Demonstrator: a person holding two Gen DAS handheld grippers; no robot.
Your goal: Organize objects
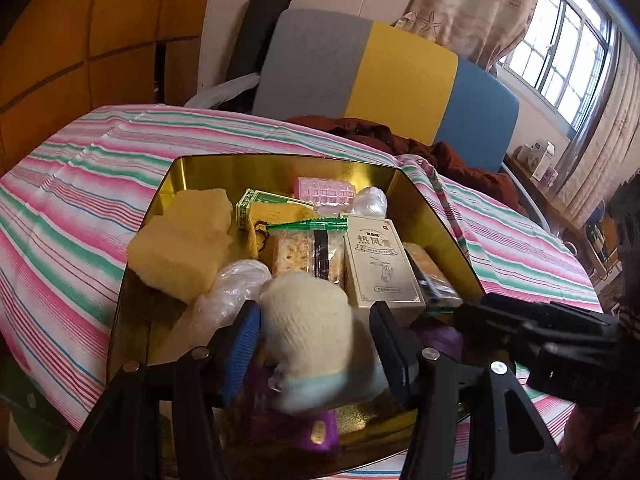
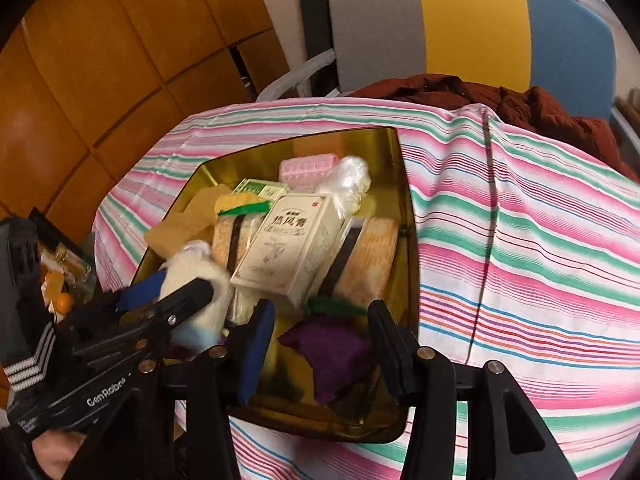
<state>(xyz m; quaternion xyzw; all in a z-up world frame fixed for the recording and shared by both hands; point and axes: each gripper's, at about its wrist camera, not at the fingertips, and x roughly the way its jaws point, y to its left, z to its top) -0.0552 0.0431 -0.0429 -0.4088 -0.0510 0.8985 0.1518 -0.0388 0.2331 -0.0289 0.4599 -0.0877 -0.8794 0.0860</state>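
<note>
A gold tin [image 1: 280, 164] sits on the striped cloth and holds several items: yellow sponges [image 1: 180, 248], a cracker packet [image 1: 308, 252], a cream printed box [image 1: 380, 264], a pink roller [image 1: 326, 192]. My left gripper [image 1: 316, 320] hangs open over the tin's near end. A blurred cream knitted sock [image 1: 308, 332] lies between its fingers, against the blue pad and clear of the other finger. My right gripper [image 2: 322, 320] is open above a purple pouch [image 2: 332, 352] in the tin [image 2: 404, 200], with nothing held. The right wrist view shows the sock [image 2: 196, 276] at the left.
The pink, green and white striped cloth [image 2: 520, 240] covers the table. Behind it stands a chair with a grey, yellow and blue back [image 1: 400, 76] and a dark red jacket [image 2: 520, 108]. Wooden cabinets [image 2: 100, 60] are at the left, a window [image 1: 568, 48] at the right.
</note>
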